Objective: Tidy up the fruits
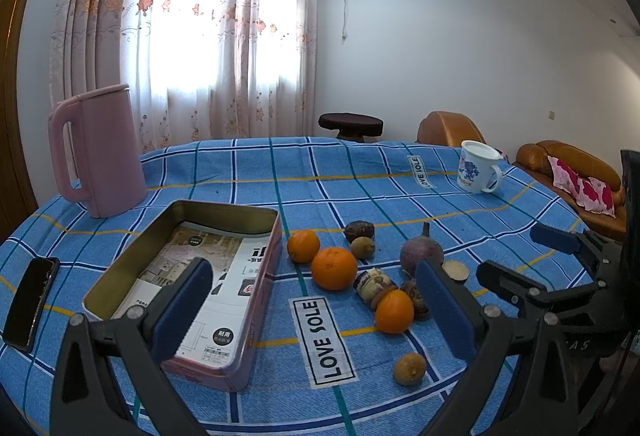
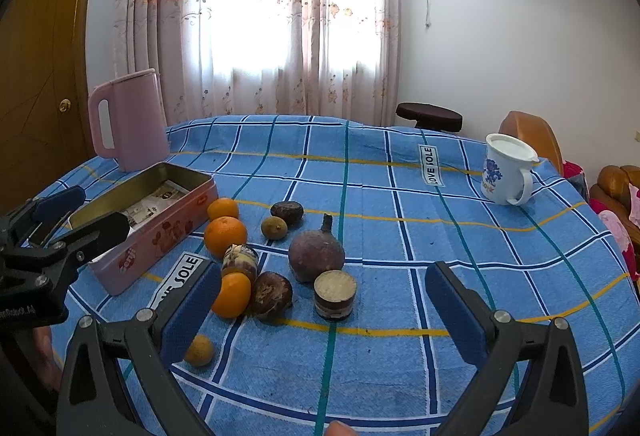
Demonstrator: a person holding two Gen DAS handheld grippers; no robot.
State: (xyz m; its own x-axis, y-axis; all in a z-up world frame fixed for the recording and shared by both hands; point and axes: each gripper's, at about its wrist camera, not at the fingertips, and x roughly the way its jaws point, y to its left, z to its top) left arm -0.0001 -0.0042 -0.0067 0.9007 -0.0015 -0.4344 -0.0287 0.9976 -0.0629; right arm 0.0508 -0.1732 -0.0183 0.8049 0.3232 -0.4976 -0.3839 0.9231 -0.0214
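Note:
Three oranges lie on the blue checked tablecloth beside an open pink tin box lined with paper. Around them lie a purple beet-like root, small brown fruits, dark wrinkled fruits and a cut root piece. My left gripper is open and empty above the box's near corner and the fruits. My right gripper is open and empty above the cloth near the cut piece. Each gripper shows in the other's view.
A pink kettle stands at the back left. A white mug with a blue flower stands at the back right. A black phone lies left of the box. Brown sofas stand beyond the table's right edge.

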